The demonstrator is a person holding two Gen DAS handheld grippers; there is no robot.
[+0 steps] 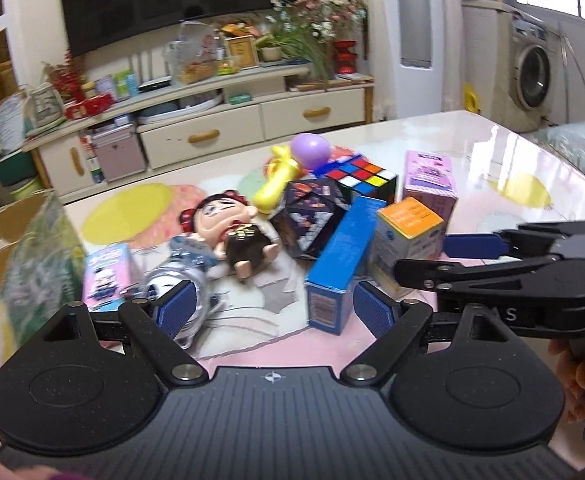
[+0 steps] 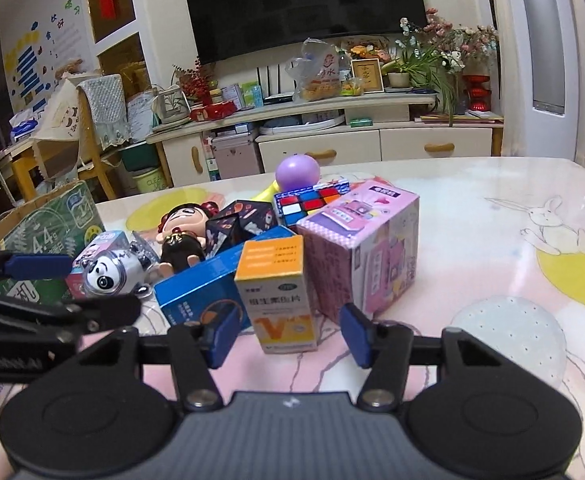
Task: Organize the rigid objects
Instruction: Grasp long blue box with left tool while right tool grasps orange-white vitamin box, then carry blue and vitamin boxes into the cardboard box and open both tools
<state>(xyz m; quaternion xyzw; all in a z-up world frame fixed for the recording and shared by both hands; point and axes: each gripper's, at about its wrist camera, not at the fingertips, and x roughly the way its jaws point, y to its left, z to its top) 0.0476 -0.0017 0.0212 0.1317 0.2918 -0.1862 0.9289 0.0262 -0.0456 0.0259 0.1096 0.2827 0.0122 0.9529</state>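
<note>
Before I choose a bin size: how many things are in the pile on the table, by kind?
Cartons: 4: blue carton, orange-topped carton, large pink box, small pink box
Puzzle cubes: 2: colour cube, dark patterned cube
Figures: 2: doll, panda figure
Yellow toy with purple ball: 1
Total: 9

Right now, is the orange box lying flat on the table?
No, the orange box stands upright on the table, between the blue box and the pink box.
</note>
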